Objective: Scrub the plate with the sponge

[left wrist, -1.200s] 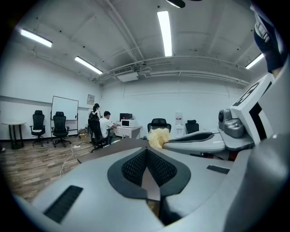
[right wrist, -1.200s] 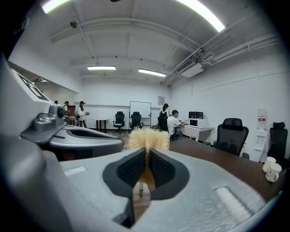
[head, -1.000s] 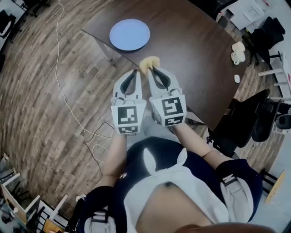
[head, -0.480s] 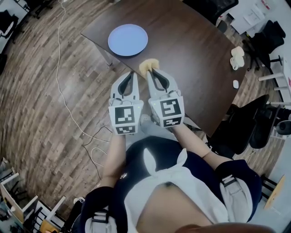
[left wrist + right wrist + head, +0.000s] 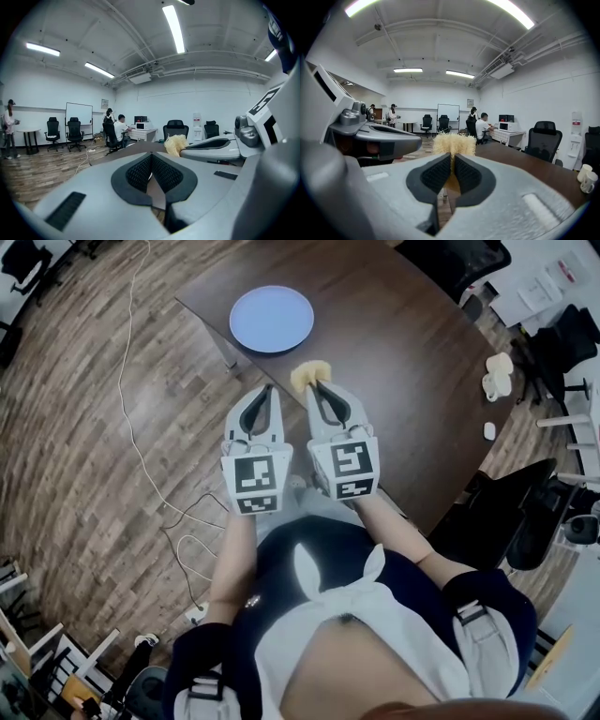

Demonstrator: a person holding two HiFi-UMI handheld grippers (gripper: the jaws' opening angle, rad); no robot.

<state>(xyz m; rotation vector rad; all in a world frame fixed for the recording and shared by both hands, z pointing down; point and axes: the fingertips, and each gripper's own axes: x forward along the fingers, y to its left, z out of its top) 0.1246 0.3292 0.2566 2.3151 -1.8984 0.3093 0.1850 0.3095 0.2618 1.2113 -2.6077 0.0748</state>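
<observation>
A round blue plate lies near the corner of the dark wooden table. My right gripper is shut on a pale yellow fibrous sponge, which sticks out past its tips over the table's front edge, short of the plate. My left gripper hangs beside it over the floor, shut with nothing between its jaws. The sponge also shows in the left gripper view. The plate is out of both gripper views.
Two white cups and a small white object stand at the table's right side. Black office chairs crowd the right. A white cable trails over the wood floor on the left. People sit at a far desk.
The view has shifted a little; both grippers hold almost the same place side by side, and the sponge stays clamped in the right one.
</observation>
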